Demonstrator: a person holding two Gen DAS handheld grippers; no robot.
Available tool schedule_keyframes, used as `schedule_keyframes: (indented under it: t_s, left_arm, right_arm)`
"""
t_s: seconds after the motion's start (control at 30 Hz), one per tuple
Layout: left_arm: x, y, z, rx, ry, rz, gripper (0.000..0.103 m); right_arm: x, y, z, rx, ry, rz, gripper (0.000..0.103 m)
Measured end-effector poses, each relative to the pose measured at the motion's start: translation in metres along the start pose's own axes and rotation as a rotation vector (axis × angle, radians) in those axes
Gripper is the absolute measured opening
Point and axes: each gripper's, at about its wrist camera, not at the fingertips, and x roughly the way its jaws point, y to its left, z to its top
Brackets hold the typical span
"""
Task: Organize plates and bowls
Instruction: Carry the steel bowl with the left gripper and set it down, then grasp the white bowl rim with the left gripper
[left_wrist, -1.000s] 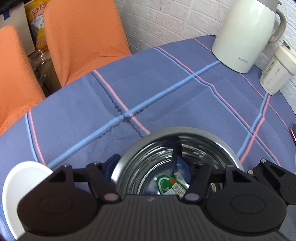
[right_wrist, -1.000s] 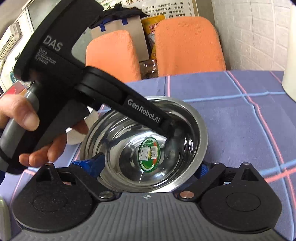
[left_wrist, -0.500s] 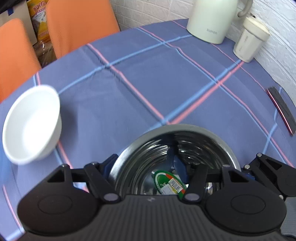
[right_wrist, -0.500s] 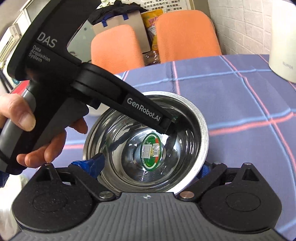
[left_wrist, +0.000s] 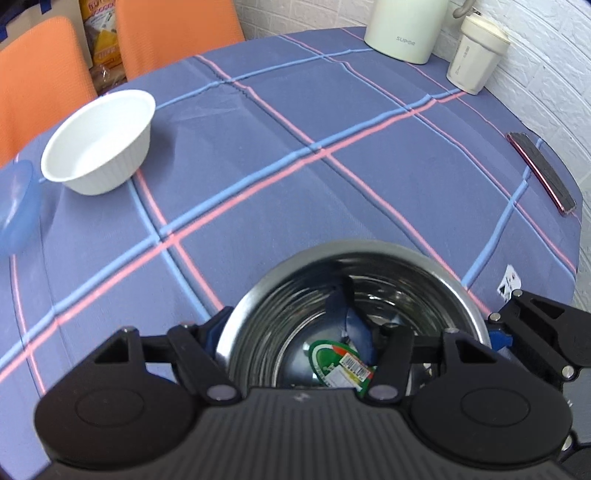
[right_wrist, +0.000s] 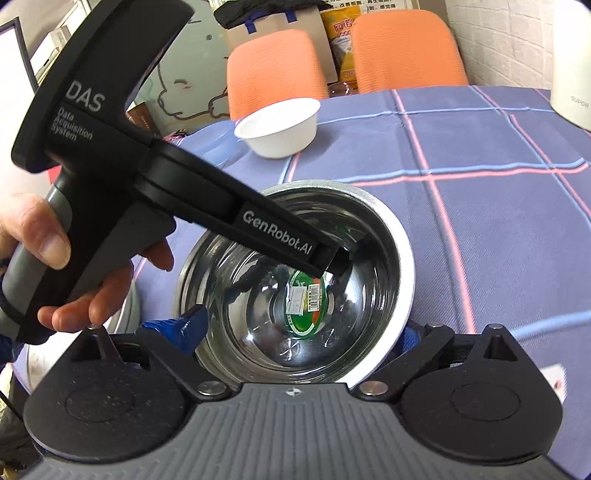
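A shiny metal bowl (left_wrist: 351, 317) sits right in front of both cameras, above a blue checked tablecloth (left_wrist: 332, 184). A green sticker (right_wrist: 306, 302) with a barcode lies at the bottom of the bowl. The left claw (left_wrist: 354, 332) holds the bowl by its rim: one finger sits outside the bowl wall and the other finger (left_wrist: 354, 325) reaches down inside it, so the claw is closed on the bowl's wall. The right claw (right_wrist: 299, 332) is spread wide around the same bowl, with a blue fingertip (right_wrist: 184, 328) just beside the bowl's left side and the other finger mostly hidden behind the bowl's right side. I cannot tell if the right claw squeezes the bowl or only sits around it. In the right camera a hand (right_wrist: 55, 254) holds the left claw's black handle, just left of the metal bowl. A white bowl (left_wrist: 99, 144) stands on the cloth, well apart from the metal bowl, toward the orange chairs (right_wrist: 406, 51). A blue see-through dish (left_wrist: 16, 206) shows at the edge, near the white bowl. A big white jug (left_wrist: 406, 29) and a white cup (left_wrist: 476, 55) stand far behind the metal bowl by the brick wall. A dark flat phone (left_wrist: 539, 173) lies at the table edge, behind and to the right of the metal bowl.
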Motion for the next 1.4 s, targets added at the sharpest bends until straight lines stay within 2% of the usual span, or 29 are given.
schedule_keyframes:
  t_s: [0.17,0.23,0.3,0.4,0.5,0.6,0.73,0.83,0.97,1.1,1.17,1.23,1.33,1.4]
  left_arm:
    - [-0.005,-0.005,-0.015,0.008,-0.039,0.006,0.059]
    - [-0.005,-0.006,-0.019,-0.009,-0.064,0.018,0.070]
    - [-0.011,-0.004,-0.021,-0.032,-0.102,0.032,0.078]
    - [-0.030,0.001,-0.024,-0.078,-0.188,0.054,0.079]
    - [-0.050,0.005,-0.028,-0.123,-0.272,0.098,0.100]
    - [-0.069,0.006,-0.033,-0.136,-0.337,0.122,0.100]
    - [-0.084,0.004,-0.038,-0.128,-0.363,0.149,0.100]
    - [-0.093,0.003,-0.042,-0.107,-0.380,0.174,0.100]
    - [-0.100,0.007,-0.046,-0.105,-0.389,0.169,0.100]
    - [-0.101,0.016,-0.049,-0.111,-0.387,0.175,0.100]
    - [-0.099,0.023,-0.050,-0.122,-0.383,0.177,0.100]
    - [-0.096,0.031,-0.051,-0.139,-0.376,0.182,0.100]
    - [-0.091,0.043,-0.051,-0.165,-0.362,0.186,0.100]
    - [-0.085,0.051,-0.053,-0.177,-0.342,0.203,0.100]
  right_arm:
    - [0.000,0.002,-0.006,0.009,0.009,0.011,0.087]
    - [-0.002,0.004,-0.011,0.001,0.001,0.005,0.087]
    - [-0.007,0.008,-0.021,-0.008,0.000,0.006,0.086]
    - [-0.012,0.007,-0.021,0.008,0.002,0.009,0.085]
    - [-0.032,0.002,-0.018,0.024,-0.068,-0.022,0.085]
    - [-0.052,-0.006,-0.017,0.041,-0.134,-0.082,0.086]
    - [-0.065,-0.020,-0.020,0.094,-0.179,-0.102,0.086]
    - [-0.065,-0.027,-0.024,0.131,-0.183,-0.109,0.086]
    - [-0.068,-0.031,-0.025,0.171,-0.184,-0.105,0.086]
    - [-0.067,-0.027,-0.013,0.217,-0.152,-0.124,0.086]
    - [-0.068,-0.025,-0.009,0.242,-0.148,-0.103,0.086]
    - [-0.070,-0.021,-0.003,0.222,-0.182,-0.060,0.086]
    - [-0.080,-0.004,0.009,0.093,-0.257,-0.061,0.086]
    - [-0.083,0.003,0.017,0.024,-0.307,-0.026,0.086]
